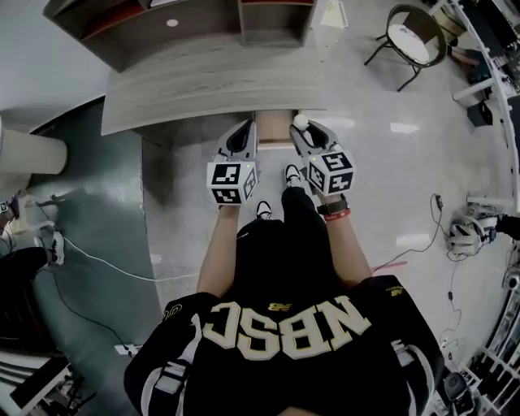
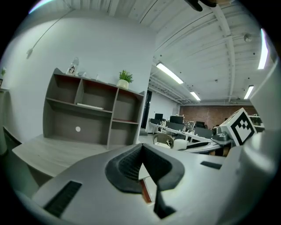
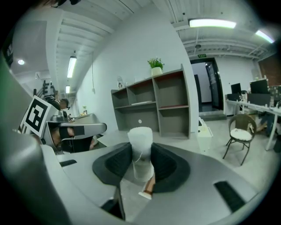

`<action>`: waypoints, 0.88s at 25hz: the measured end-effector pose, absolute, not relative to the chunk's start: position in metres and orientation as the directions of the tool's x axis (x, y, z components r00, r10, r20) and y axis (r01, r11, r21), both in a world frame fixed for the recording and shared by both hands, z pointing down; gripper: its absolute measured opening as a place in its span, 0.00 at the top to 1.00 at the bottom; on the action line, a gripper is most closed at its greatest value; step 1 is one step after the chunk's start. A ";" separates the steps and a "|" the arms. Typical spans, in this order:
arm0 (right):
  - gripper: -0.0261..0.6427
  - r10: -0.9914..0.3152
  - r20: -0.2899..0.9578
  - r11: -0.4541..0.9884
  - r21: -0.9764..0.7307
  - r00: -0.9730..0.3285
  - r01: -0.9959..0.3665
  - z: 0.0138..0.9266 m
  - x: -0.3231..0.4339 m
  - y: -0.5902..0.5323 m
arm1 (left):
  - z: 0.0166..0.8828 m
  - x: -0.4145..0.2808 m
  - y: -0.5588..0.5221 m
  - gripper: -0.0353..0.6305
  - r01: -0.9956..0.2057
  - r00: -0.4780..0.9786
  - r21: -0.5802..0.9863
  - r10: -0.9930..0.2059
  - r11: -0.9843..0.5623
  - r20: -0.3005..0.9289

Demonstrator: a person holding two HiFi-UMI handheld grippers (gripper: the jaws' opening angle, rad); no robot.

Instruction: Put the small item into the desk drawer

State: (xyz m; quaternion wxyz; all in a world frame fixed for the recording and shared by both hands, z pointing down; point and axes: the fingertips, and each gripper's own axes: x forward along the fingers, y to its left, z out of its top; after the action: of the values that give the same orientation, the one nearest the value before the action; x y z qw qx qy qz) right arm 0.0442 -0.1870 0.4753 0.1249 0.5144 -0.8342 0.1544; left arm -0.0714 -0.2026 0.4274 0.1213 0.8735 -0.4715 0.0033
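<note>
The small white item (image 1: 301,121) sticks up between the jaws of my right gripper (image 1: 299,127), which is shut on it. In the right gripper view the item (image 3: 140,137) is a pale, upright cylinder squeezed by the dark pads of the right gripper (image 3: 141,154). My left gripper (image 1: 250,125) hangs beside it, to the left, with its tips together and nothing in them. Both grippers hover at the front edge of the grey wooden desk (image 1: 211,89). Between them a tan drawer (image 1: 275,130) shows under the desk edge. The left gripper (image 2: 141,147) looks at the drawer's pale panel (image 2: 145,175).
A grey shelf unit (image 1: 187,24) stands on the back of the desk, with a potted plant (image 2: 125,79) on top. A round chair (image 1: 414,36) stands on the floor to the right. Cables (image 1: 106,264) trail across the floor on the left.
</note>
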 end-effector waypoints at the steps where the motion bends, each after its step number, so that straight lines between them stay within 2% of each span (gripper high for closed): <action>1: 0.75 -0.812 0.383 0.423 -0.130 -0.439 -0.897 0.484 0.046 -0.191 | 0.434 -0.068 -0.207 0.93 -0.821 0.559 0.218 -0.819 -0.527 0.128; 7: 0.75 -0.755 0.474 0.437 -0.152 -0.453 -0.887 0.538 0.055 -0.212 | 0.477 -0.057 -0.233 0.93 -0.821 0.562 0.248 -0.805 -0.514 0.191; 22: 0.75 -0.566 0.674 0.572 -0.093 -0.474 -0.815 0.663 0.047 -0.252 | 0.580 -0.038 -0.265 0.93 -0.815 0.579 0.277 -0.743 -0.509 0.335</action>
State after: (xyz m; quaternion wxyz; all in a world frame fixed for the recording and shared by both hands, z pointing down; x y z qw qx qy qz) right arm 0.0471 -0.2521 0.6635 0.3022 0.4143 -0.8335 0.2059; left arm -0.0380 -0.2649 0.5798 0.2057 0.8644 -0.4505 0.0868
